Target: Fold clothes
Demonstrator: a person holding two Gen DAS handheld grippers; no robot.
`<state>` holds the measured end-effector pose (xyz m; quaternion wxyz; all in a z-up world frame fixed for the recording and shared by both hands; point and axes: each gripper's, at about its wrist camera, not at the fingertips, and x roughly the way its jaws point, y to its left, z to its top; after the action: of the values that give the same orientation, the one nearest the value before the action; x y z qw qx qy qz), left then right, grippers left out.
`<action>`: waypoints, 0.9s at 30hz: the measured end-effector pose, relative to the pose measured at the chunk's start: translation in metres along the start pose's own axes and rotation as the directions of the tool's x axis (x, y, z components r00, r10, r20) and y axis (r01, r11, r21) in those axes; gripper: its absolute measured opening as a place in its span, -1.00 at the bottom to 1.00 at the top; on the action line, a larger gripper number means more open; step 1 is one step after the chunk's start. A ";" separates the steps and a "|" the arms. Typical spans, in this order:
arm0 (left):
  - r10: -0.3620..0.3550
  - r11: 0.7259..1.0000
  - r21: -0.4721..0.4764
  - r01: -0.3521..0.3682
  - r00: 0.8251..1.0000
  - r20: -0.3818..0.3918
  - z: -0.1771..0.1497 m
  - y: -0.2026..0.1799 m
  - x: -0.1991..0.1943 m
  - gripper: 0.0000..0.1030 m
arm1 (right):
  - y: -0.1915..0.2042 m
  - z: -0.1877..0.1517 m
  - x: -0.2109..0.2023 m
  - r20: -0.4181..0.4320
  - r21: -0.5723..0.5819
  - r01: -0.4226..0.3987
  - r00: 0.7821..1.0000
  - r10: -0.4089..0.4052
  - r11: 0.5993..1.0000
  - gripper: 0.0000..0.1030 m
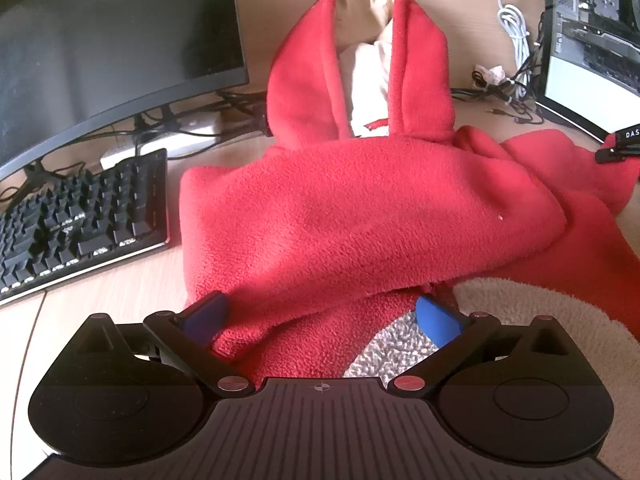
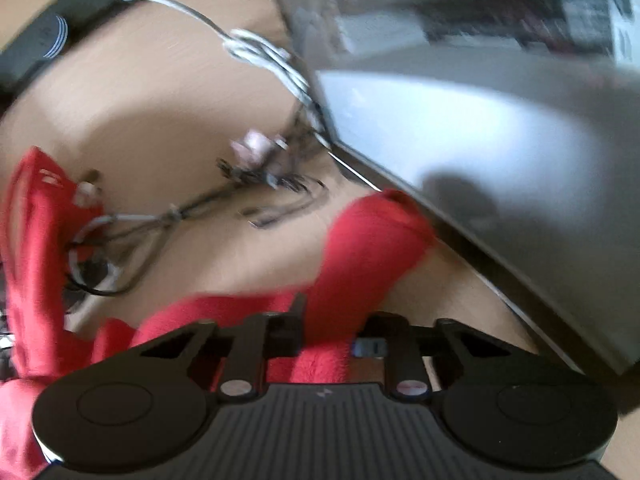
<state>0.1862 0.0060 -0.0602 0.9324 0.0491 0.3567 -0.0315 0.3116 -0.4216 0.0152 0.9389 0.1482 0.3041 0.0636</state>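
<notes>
Claws tilted down: left claw [image 1: 320, 316] wide open over red fleece hoodie [image 1: 360, 208], right claw [image 2: 324, 332] clamped on its sleeve [image 2: 368, 248].

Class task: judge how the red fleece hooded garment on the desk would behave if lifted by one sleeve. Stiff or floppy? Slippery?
The red fleece hooded garment probably flops: it already lies in soft rounded folds. Its fuzzy nap likely grips rather than slips. The right claw is shut on a sleeve, which bends limply beyond it, so the rest would likely trail behind.
</notes>
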 end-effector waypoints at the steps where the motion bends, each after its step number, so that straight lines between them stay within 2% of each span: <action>1: -0.006 1.000 -0.019 0.006 1.000 -0.005 0.002 0.002 -0.001 0.99 | 0.006 0.005 -0.009 0.022 -0.016 -0.019 1.000 0.019 1.000 -0.69; 3: -0.028 0.997 -0.078 0.027 1.000 -0.009 0.009 0.009 -0.004 0.99 | 0.020 0.014 -0.029 0.068 -0.061 -0.056 0.996 0.061 0.997 -0.69; 7: -0.111 0.962 -0.251 0.111 0.994 0.013 0.025 0.035 -0.016 0.99 | 0.065 0.023 -0.068 0.137 -0.195 -0.132 0.977 0.160 0.972 -0.69; 10: -0.129 0.952 -0.276 0.132 0.991 0.030 0.031 0.047 -0.027 0.99 | 0.111 0.023 -0.084 0.149 -0.311 -0.187 0.959 0.242 0.932 -0.69; 13: -0.144 0.948 -0.279 0.152 0.988 0.051 0.034 0.058 -0.040 0.99 | 0.162 0.015 -0.088 0.113 -0.396 -0.266 0.936 0.334 0.879 -0.69; 15: -0.162 0.938 -0.299 0.176 0.984 0.070 0.035 0.068 -0.049 0.99 | 0.197 0.004 -0.087 0.072 -0.456 -0.323 0.915 0.396 0.829 -0.69; 17: -0.183 0.924 -0.329 0.197 0.980 0.073 0.035 0.077 -0.053 0.99 | 0.237 -0.012 -0.077 -0.029 -0.531 -0.384 0.899 0.436 0.755 -0.65; 19: -0.201 0.909 -0.358 0.214 0.977 0.073 0.034 0.086 -0.056 0.99 | 0.268 -0.029 -0.066 -0.149 -0.586 -0.433 0.888 0.434 0.685 -0.35; 20: -0.203 0.906 -0.366 0.214 0.977 0.070 0.033 0.089 -0.056 0.99 | 0.277 -0.036 -0.065 -0.177 -0.605 -0.448 0.882 0.437 0.659 -0.23; 22: -0.208 0.904 -0.370 0.214 0.976 0.058 0.029 0.092 -0.056 0.99 | 0.288 -0.047 -0.069 -0.216 -0.632 -0.482 0.862 0.459 0.607 0.24; 23: -0.213 0.904 -0.367 0.217 0.976 0.052 0.027 0.093 -0.056 0.99 | 0.289 -0.050 -0.073 -0.226 -0.639 -0.502 0.847 0.481 0.583 0.33; 24: -0.218 0.905 -0.365 0.220 0.975 0.046 0.025 0.093 -0.056 0.99 | 0.288 -0.049 -0.076 -0.230 -0.640 -0.512 0.839 0.494 0.572 0.43; 25: -0.223 0.905 -0.363 0.223 0.974 0.040 0.023 0.093 -0.057 0.99 | 0.286 -0.048 -0.079 -0.230 -0.640 -0.519 0.833 0.503 0.567 0.45; 27: -0.236 0.902 -0.365 0.231 0.971 0.031 0.019 0.094 -0.055 0.99 | 0.273 -0.040 -0.083 -0.214 -0.627 -0.511 0.839 0.501 0.588 0.52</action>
<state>0.1666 0.0982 -0.0025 0.9122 -0.1681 0.3659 -0.0757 0.2130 -0.1704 0.1173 0.8688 -0.1148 0.2131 0.4319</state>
